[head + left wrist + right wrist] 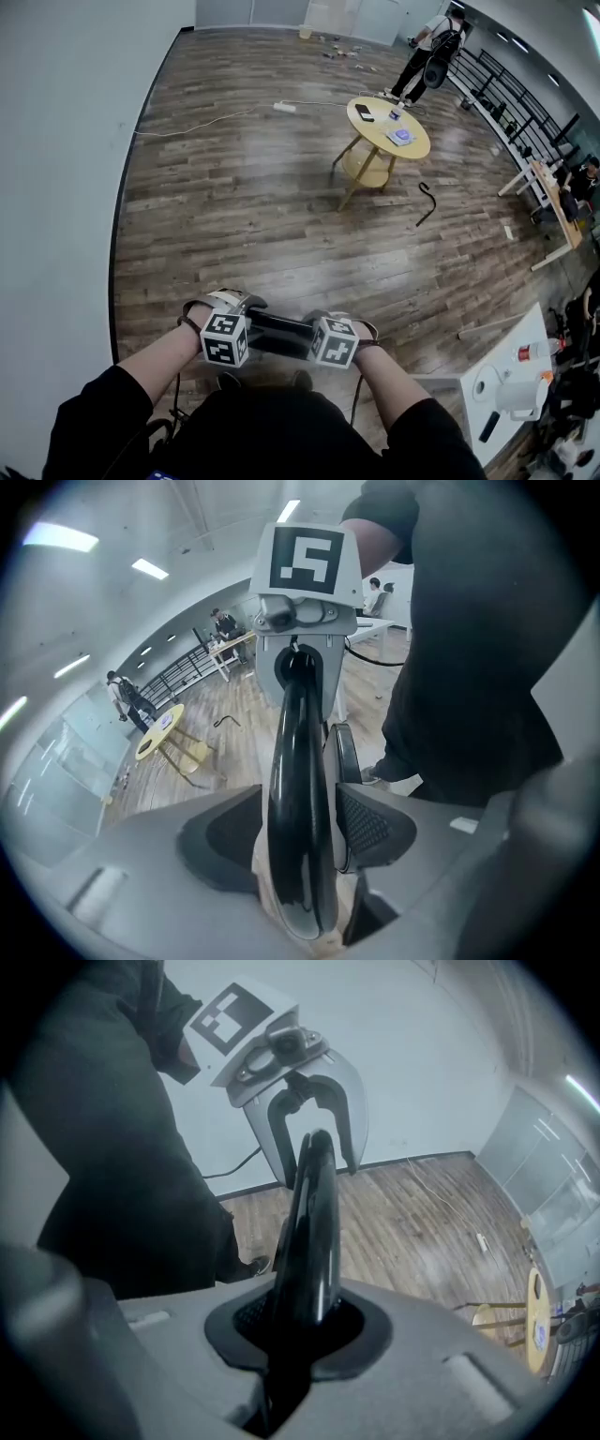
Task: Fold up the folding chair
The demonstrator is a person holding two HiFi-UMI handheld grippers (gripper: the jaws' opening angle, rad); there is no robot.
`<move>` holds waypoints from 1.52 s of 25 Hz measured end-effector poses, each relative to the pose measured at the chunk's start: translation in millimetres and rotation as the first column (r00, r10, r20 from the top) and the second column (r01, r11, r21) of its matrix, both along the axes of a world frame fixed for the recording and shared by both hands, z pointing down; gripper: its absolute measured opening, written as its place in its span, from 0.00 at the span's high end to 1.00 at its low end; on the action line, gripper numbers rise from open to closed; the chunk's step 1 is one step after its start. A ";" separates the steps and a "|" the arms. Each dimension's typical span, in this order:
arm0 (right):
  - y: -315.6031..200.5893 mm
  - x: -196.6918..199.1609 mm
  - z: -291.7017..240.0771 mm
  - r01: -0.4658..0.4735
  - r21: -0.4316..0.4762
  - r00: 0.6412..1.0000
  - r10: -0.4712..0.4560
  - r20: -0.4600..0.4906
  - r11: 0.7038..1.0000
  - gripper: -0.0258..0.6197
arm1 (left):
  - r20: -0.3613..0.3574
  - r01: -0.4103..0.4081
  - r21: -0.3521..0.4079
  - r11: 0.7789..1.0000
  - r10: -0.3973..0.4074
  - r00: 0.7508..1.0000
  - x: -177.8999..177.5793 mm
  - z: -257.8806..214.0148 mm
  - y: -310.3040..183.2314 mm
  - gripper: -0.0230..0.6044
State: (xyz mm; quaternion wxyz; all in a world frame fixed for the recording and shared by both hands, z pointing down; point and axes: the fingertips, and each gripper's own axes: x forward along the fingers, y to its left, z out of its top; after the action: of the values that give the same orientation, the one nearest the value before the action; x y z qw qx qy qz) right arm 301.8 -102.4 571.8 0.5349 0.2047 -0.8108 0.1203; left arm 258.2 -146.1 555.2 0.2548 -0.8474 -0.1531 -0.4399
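Note:
I see only the folding chair's glossy black top rail (277, 330), running level just in front of my body; the rest of the chair is hidden below me. My left gripper (246, 330) is at its left end. In the left gripper view the rail (298, 761) passes between the jaws of the left gripper (300, 836), with a sliver of floor showing beside the left pad (220, 841). My right gripper (314, 336) is shut on the rail's right end. Seen from the right gripper (300, 1321), its pads close tightly round the rail (314, 1213).
A white wall (56, 187) runs along the left. On the wood floor ahead stand a round yellow table (387, 127) and a black hooked object (427, 202). A white table (497, 375) with a jug is at the lower right. A person (431, 52) walks far off.

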 end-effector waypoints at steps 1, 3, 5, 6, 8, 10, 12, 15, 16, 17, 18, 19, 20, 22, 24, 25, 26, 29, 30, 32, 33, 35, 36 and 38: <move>2.5 -1.7 -0.2 -0.002 -0.001 1.000 0.002 0.001 1.000 0.88 | 0.009 -0.015 -0.007 1.000 0.015 1.000 0.1 1.9 1.9 0.56; 7.1 -5.2 -0.4 -0.003 -0.003 1.000 0.003 0.001 1.000 0.88 | 0.031 -0.051 -0.024 0.998 0.052 0.998 -0.6 6.6 7.8 0.59; 10.4 -7.8 0.5 -0.004 -0.003 1.000 0.004 0.000 1.000 0.88 | 0.059 -0.099 -0.039 0.994 0.101 0.993 -1.9 12.3 16.2 0.64; 11.7 -8.7 1.0 -0.006 -0.002 1.000 0.006 0.000 1.000 0.88 | 0.074 -0.123 -0.042 0.992 0.126 0.989 -2.7 15.7 20.4 0.66; 13.6 -10.2 0.9 -0.010 0.000 1.000 0.010 -0.001 1.000 0.88 | 0.106 -0.162 -0.043 0.986 0.166 0.980 -4.3 23.6 26.8 0.72; 14.9 -11.5 1.1 -0.012 0.000 1.000 0.012 -0.002 1.000 0.88 | 0.136 -0.187 -0.043 0.981 0.191 0.972 -5.9 30.4 30.2 0.77; 17.9 -12.4 3.0 -0.014 -0.003 1.000 0.014 0.000 1.000 0.88 | 0.157 -0.199 -0.055 0.979 0.205 0.966 -6.9 34.8 34.3 0.79; 18.6 -12.5 5.2 -0.016 0.003 1.000 0.016 0.001 1.000 0.88 | 0.172 -0.199 -0.073 0.977 0.208 0.963 -7.6 37.0 36.4 0.83; 17.4 -12.0 4.9 -0.017 0.003 1.000 0.017 -0.001 1.000 0.88 | 0.174 -0.195 -0.076 0.978 0.206 0.963 -7.1 37.3 35.3 0.83; 16.4 -11.3 4.4 -0.019 0.001 1.000 0.019 -0.002 1.000 0.88 | 0.174 -0.190 -0.082 0.978 0.202 0.964 -6.1 37.5 34.4 0.83; 15.8 -10.8 4.3 -0.021 -0.002 1.000 0.021 -0.004 1.000 0.88 | 0.174 -0.185 -0.089 0.979 0.199 0.965 -5.3 37.7 34.1 0.84; 15.5 -10.3 4.5 -0.021 -0.005 1.000 0.021 -0.005 1.000 0.88 | 0.175 -0.180 -0.096 0.979 0.195 0.965 -4.7 37.6 34.0 0.84; 15.1 -10.2 5.1 -0.019 -0.004 1.000 0.019 -0.006 1.000 0.88 | 0.177 -0.175 -0.103 0.979 0.191 0.965 -4.6 37.0 34.0 0.84; 15.1 -11.0 5.5 -0.018 -0.005 1.000 0.018 -0.001 1.000 0.88 | 0.185 -0.163 -0.114 0.980 0.182 0.966 -4.9 36.0 34.0 0.85; 15.9 -10.8 4.0 -0.020 -0.011 1.000 0.020 0.006 1.000 0.88 | 0.190 -0.152 -0.122 0.981 0.173 0.966 -3.6 35.3 34.2 0.85; 16.0 -9.9 3.0 -0.021 -0.015 1.000 0.021 0.005 1.000 0.88 | 0.191 -0.147 -0.125 0.981 0.169 0.967 -2.2 34.9 33.9 0.86; 15.7 -9.3 2.1 -0.022 -0.019 1.000 0.022 0.005 1.000 0.88 | 0.192 -0.142 -0.129 0.981 0.165 0.967 -1.1 34.5 33.0 0.86; 14.7 -11.6 1.1 -0.028 -0.031 1.000 0.028 0.009 0.999 0.88 | 0.203 -0.129 -0.137 0.982 0.155 0.967 -3.7 34.8 30.2 0.86; 15.5 -12.7 1.0 -0.030 -0.034 0.999 0.030 0.011 0.999 0.88 | 0.206 -0.127 -0.139 0.982 0.154 0.966 -5.0 34.5 31.1 0.86; 18.0 -13.6 0.7 -0.032 -0.042 0.999 0.033 0.014 0.999 0.88 | 0.207 -0.122 -0.142 0.982 0.150 0.967 -6.3 33.8 33.6 0.86; 18.5 -13.6 0.6 -0.033 -0.044 0.999 0.034 0.016 0.998 0.88 | 0.208 -0.120 -0.141 0.983 0.148 0.967 -6.6 33.9 33.9 0.86; 17.7 -13.5 0.8 -0.035 -0.049 0.999 0.036 0.020 0.998 0.87 | 0.209 -0.116 -0.138 0.984 0.144 0.967 -6.7 34.6 32.8 0.86; 16.9 -13.2 1.0 -0.036 -0.051 0.999 0.037 0.022 0.998 0.87 | 0.208 -0.115 -0.139 0.984 0.142 0.968 -6.2 34.9 32.0 0.86; 15.7 -11.6 1.4 -0.035 -0.053 0.999 0.036 0.024 0.998 0.87 | 0.206 -0.108 -0.141 0.984 0.136 0.969 -4.0 35.0 30.2 0.87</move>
State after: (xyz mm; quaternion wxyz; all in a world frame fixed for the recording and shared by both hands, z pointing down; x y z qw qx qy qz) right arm 290.1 -86.6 573.2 0.5277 0.2035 -0.8103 0.1534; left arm 254.2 -115.9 590.2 0.2081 -0.7985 -0.2596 -0.5017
